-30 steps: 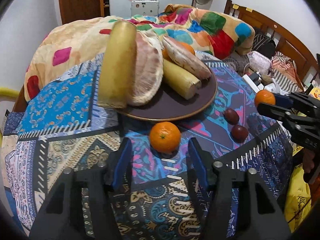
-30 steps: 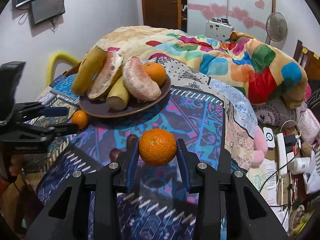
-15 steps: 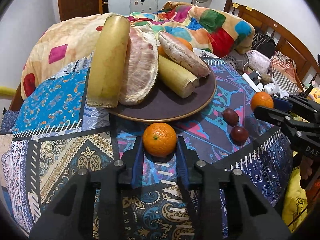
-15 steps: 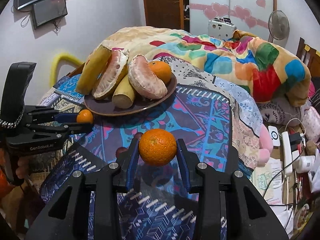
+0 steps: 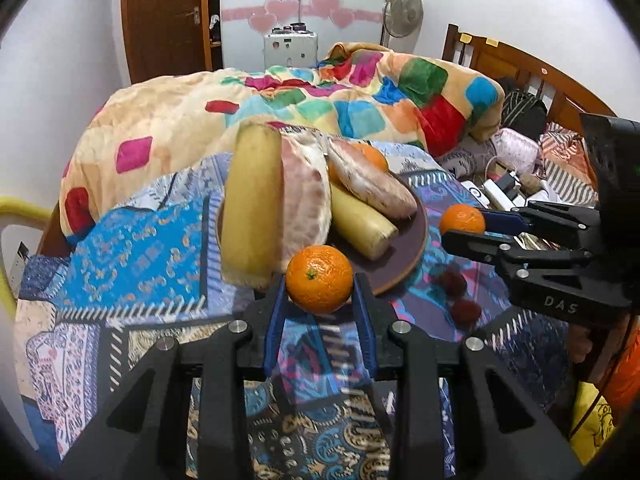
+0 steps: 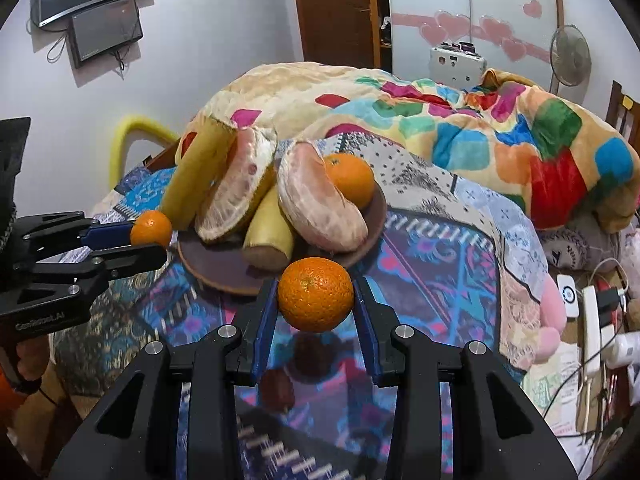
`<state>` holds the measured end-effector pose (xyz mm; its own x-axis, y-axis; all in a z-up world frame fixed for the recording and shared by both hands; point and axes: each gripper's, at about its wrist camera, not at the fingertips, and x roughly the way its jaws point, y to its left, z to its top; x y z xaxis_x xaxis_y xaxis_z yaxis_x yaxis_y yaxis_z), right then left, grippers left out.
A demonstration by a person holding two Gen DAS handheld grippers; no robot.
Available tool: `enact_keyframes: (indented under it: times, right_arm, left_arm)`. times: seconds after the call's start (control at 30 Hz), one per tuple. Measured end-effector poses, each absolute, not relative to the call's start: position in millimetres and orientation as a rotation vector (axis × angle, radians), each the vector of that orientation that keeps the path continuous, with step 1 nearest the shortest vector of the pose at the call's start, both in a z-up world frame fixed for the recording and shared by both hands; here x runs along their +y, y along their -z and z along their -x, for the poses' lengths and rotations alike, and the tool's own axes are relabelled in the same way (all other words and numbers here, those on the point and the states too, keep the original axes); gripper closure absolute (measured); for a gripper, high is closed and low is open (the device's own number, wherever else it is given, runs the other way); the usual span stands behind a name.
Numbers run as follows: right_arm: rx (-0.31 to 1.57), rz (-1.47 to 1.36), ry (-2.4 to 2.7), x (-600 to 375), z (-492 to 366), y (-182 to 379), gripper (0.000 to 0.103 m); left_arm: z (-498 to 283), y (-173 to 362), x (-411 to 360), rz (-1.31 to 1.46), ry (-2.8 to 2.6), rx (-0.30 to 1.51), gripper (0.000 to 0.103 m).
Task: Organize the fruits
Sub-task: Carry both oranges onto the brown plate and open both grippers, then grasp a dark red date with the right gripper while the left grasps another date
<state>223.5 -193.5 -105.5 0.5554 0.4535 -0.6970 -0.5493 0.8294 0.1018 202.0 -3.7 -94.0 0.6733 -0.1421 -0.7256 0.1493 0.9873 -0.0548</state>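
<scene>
Now that left claw [image 5: 319, 292] has clamped its orange [image 5: 319, 279] and lifted it off the cloth | right claw [image 6: 316, 300] also clenched on an orange [image 6: 315, 294] | plate [image 5: 408, 248] just ahead of both | next up, probably dropping both there

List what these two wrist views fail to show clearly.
- Dark fruits on the cloth: right view, blurred behind the gripper's fingers; kind unclear.
- Plate floor: both views, covered by pomelo pieces.
- Person: only a hand shows, left view, cut by the edge.
</scene>
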Motion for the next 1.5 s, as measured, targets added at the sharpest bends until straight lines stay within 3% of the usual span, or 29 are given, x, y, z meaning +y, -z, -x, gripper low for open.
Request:
enact_keyframes:
  times: [0.73,0.8,0.9,1.43,1.5]
  right_arm:
    - [0.824,0.142,-0.609,-170,-249,117,0.068]
    - [0.826,0.148,-0.609,-169,-249,117,0.068]
    - [0.832,0.149,-0.614,-170,-247,117,0.061]
    - [0.845,0.207,-0.581,-195,-224,121,0.06]
    - [0.861,0.201,-0.575,-198,-226,126,0.064]
  left_arm:
    - [-240,127,-23,-0.026,0.18,0.881,0.07]
    - [-240,128,-21,-0.017,0.182,0.888,0.067]
    - [-238,128,-18,-0.003,0.187,0.884,0.055]
    - [-212,114,-9,-0.018,0.16,0.833,0.047]
    - [-211,115,-9,-0.023,0.163,0.836,0.047]
